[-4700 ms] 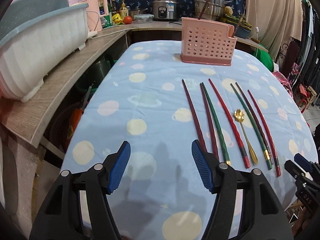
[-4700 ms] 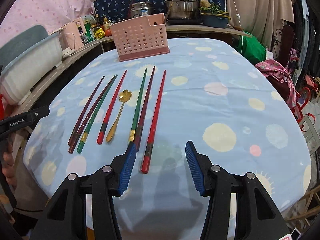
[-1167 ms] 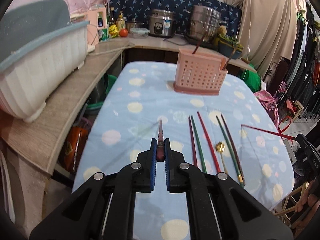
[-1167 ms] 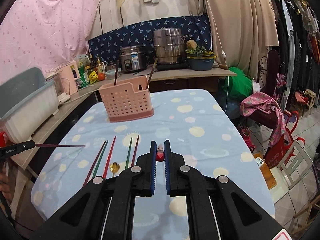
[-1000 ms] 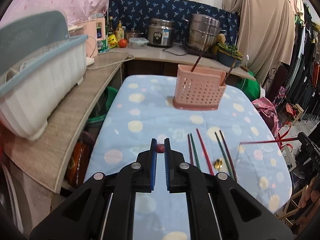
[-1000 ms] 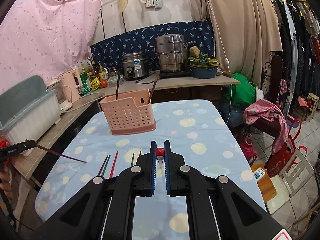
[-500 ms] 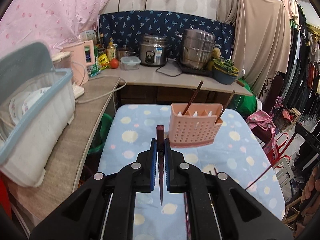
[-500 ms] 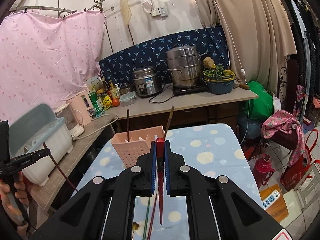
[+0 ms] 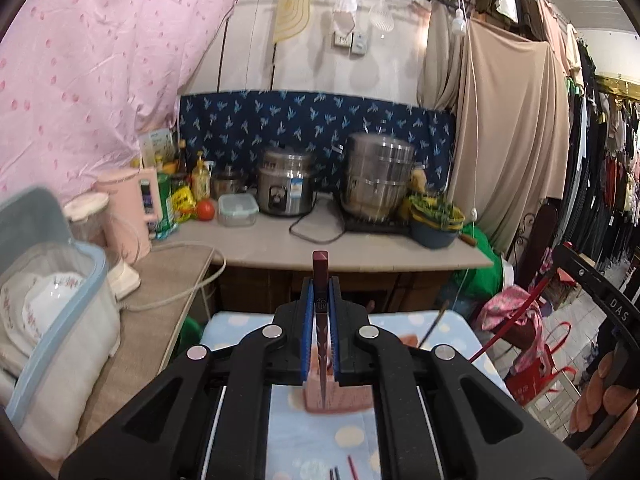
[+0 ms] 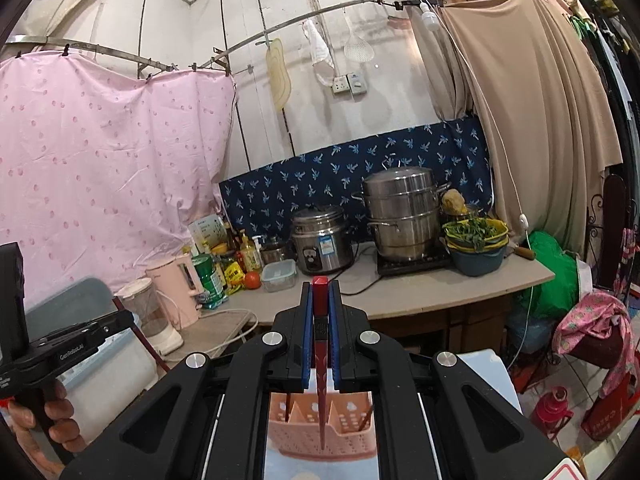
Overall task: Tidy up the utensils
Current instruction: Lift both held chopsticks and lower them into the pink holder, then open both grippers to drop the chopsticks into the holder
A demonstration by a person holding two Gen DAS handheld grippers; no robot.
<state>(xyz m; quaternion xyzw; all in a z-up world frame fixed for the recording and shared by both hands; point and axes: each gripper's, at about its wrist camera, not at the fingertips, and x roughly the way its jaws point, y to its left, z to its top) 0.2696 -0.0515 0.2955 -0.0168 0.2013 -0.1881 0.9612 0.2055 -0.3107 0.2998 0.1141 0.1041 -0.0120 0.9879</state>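
Observation:
My left gripper [image 9: 321, 292] is shut on a dark red chopstick [image 9: 321, 344] that hangs tip down over the pink utensil basket [image 9: 352, 398]. My right gripper [image 10: 321, 300] is shut on a bright red chopstick [image 10: 321, 380], also tip down, above the same pink basket [image 10: 344, 432]. Two brown chopsticks stand in the basket, one [image 10: 287, 404] at its left and one [image 10: 366, 416] at its right. In the left wrist view the right gripper's red chopstick [image 9: 508, 320] shows at the right. A few chopsticks [image 9: 340, 472] lie on the blue spotted tablecloth [image 9: 320, 452].
A counter [image 9: 360, 256] behind the table carries a rice cooker [image 9: 285, 188], a steel steamer pot [image 9: 378, 180], a bowl of greens [image 9: 434, 216] and a pink kettle [image 9: 138, 208]. A white dish bin [image 9: 48, 320] stands at the left. Clothes hang at the right.
Both grippers have risen and tilted up, carrying their chopsticks forward over the basket. The table has dropped low in both views.

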